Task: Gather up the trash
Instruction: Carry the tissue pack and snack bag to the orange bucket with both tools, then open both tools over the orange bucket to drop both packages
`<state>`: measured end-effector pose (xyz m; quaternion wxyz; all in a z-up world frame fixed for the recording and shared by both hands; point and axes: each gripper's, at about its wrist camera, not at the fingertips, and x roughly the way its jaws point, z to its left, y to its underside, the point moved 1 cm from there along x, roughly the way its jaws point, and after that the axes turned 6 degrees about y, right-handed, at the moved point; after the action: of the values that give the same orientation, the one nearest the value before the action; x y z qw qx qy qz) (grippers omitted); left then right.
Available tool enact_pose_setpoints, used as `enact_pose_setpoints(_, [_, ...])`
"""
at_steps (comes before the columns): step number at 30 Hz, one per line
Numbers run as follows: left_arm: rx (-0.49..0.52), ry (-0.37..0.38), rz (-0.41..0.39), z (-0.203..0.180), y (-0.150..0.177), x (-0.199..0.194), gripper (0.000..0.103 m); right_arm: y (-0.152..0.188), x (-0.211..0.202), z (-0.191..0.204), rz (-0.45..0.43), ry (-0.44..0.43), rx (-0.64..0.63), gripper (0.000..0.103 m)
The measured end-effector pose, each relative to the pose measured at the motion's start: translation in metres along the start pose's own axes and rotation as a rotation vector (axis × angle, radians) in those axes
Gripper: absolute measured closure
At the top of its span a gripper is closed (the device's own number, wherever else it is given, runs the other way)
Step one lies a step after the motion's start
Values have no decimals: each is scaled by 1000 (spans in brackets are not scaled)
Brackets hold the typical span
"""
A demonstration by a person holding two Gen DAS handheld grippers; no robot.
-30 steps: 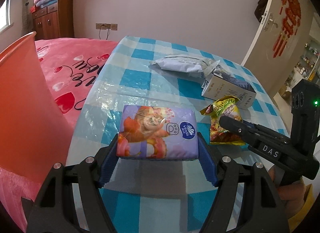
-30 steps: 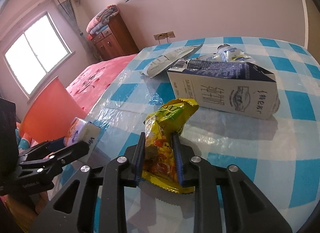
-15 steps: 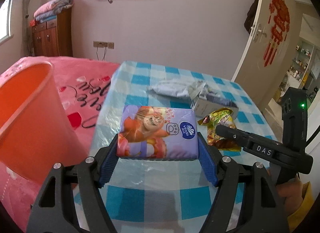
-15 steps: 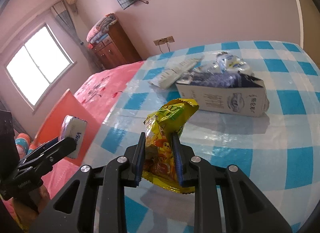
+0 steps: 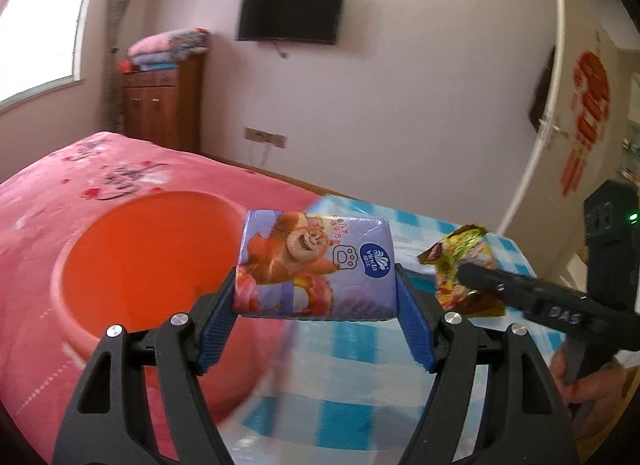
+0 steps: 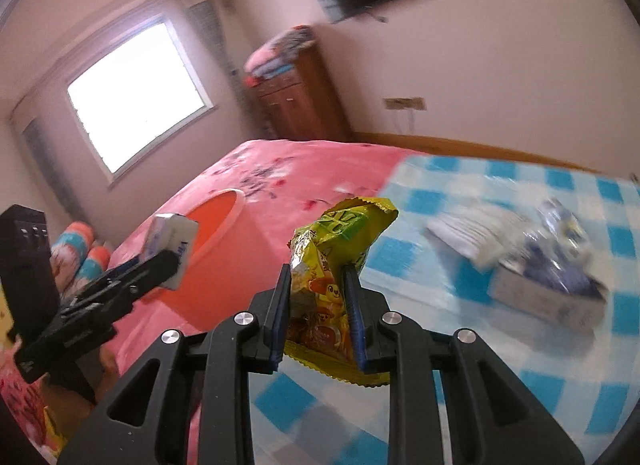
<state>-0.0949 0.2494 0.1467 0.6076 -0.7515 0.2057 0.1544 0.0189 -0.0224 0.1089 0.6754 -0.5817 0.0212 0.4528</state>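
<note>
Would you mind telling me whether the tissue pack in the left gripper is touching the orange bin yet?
Apart. In the right wrist view the tissue pack, clamped in the left gripper, hangs in the air in front of the orange bin, short of its rim, with nothing resting on it.

Left gripper (image 5: pixel 316 297) up in the air, blue pads (image 5: pixel 218 329) clamped on both sides of a tissue pack (image 5: pixel 316 261) — right gripper (image 6: pixel 318 297) raised beside it, jaws pinched tight on a yellow snack wrapper (image 6: pixel 328 265), a hand (image 5: pixel 588 385) gripping its handle.
</note>
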Motion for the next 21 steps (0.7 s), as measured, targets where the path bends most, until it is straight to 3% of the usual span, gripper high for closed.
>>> enact_pose_setpoints(10, [-89, -149, -35, 74, -10, -9, 30, -43, 43, 104, 16, -130, -187, 76])
enact_pose_setpoints(20, [-146, -193, 15, 107, -4, 16, 30, -50, 102, 145, 70, -169, -236, 73])
enact_pose_setpoints(21, [-149, -198, 19, 109, -3, 17, 30, -50, 106, 145, 70, -169, -236, 66])
